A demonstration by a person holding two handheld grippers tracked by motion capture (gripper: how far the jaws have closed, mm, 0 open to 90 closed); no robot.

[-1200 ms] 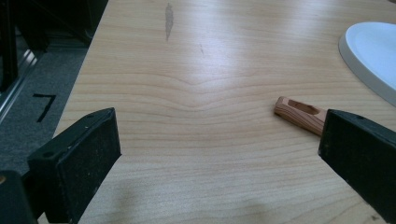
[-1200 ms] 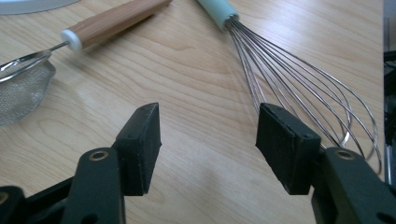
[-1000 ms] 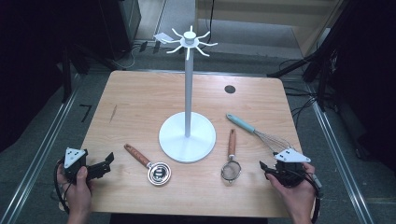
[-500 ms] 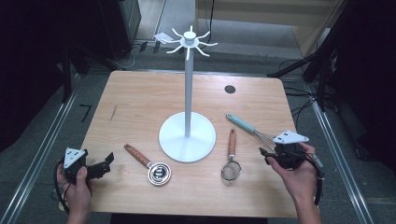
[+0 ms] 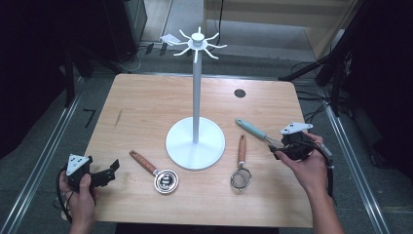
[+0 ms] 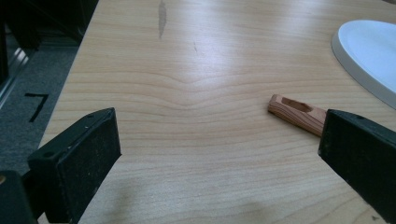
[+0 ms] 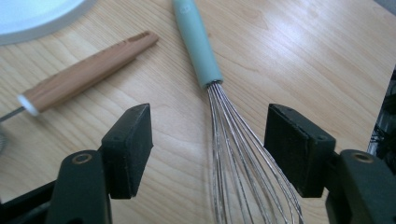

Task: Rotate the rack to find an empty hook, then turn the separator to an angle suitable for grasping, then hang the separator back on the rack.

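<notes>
Moved forward to the whisk, right gripper straddles its wires, jaws spread; handle points far-left. Left gripper rests, jaws spread.

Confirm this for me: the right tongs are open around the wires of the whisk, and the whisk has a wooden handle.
One thing is wrong: the handle of the whisk is pale teal, not wooden, as the right gripper view shows. The wooden handle beside it belongs to the strainer. The rest holds: the right tongs stand open with the whisk's wires between the jaws.
</notes>
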